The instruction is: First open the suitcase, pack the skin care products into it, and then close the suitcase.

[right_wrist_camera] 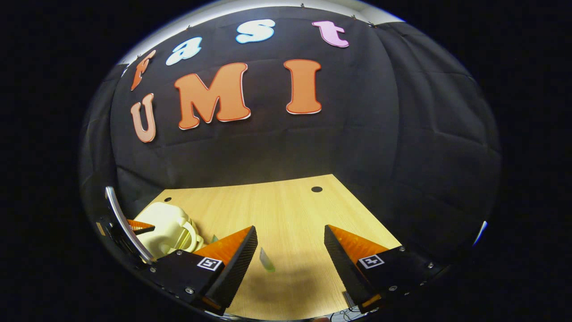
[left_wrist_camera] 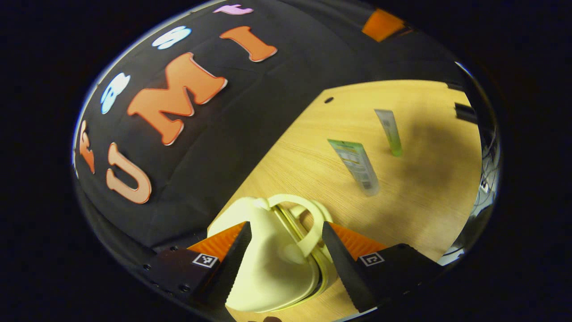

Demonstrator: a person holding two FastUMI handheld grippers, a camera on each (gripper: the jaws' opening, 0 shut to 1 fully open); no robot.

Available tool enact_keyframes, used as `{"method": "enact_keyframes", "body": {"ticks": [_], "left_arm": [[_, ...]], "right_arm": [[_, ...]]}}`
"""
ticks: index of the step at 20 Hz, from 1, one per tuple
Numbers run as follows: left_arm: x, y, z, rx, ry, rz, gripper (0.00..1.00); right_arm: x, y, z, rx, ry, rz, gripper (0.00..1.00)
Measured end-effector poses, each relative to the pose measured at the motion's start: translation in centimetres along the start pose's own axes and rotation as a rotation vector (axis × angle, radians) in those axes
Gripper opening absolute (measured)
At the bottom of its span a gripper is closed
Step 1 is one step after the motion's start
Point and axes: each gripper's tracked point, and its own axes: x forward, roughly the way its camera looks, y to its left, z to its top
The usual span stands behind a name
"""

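A small cream suitcase lies closed on the wooden table, its looped handle turned toward the tubes. My left gripper is open, with a finger on each side of the case near the handle. Two skin care tubes lie farther out: a wide clear one with a green top and a slim green one. In the right gripper view my right gripper hangs open over the bare table, holding nothing. The suitcase sits to its left, and the slim tube peeks out beside its left finger.
The black cloth wall closes the table's far side and left. A small round hole marks the tabletop near the back edge. Cables and dark gear lie past the table's right end. A curved metal bar of the other gripper stands beside the suitcase.
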Motion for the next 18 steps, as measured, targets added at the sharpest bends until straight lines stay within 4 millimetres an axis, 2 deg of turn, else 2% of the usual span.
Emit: {"method": "enact_keyframes", "body": {"ticks": [1, 5, 13, 15, 18], "left_arm": [[0.5, -0.7, -0.3, 0.016, 0.02, -0.019, 0.98], [2.3, -1.3, -2.3, 0.063, 0.118, -0.025, 0.99], [4.6, -1.0, -2.2, 0.174, 0.18, 0.002, 0.96], [5.1, -1.7, -2.7, 0.175, 0.206, -0.028, 0.79], [5.8, -2.8, -3.2, 0.215, 0.235, -0.054, 0.3]], "right_arm": [[0.3, -0.6, -0.2, 0.008, 0.009, -0.01, 0.95], [1.1, -1.9, -1.1, 0.025, 0.042, -0.035, 0.95], [2.7, -2.4, -1.8, 0.025, 0.081, -0.038, 0.96], [3.0, -2.5, -1.7, 0.025, 0.087, -0.035, 0.95], [3.2, -2.9, -1.5, 0.025, 0.087, -0.038, 0.95]]}}
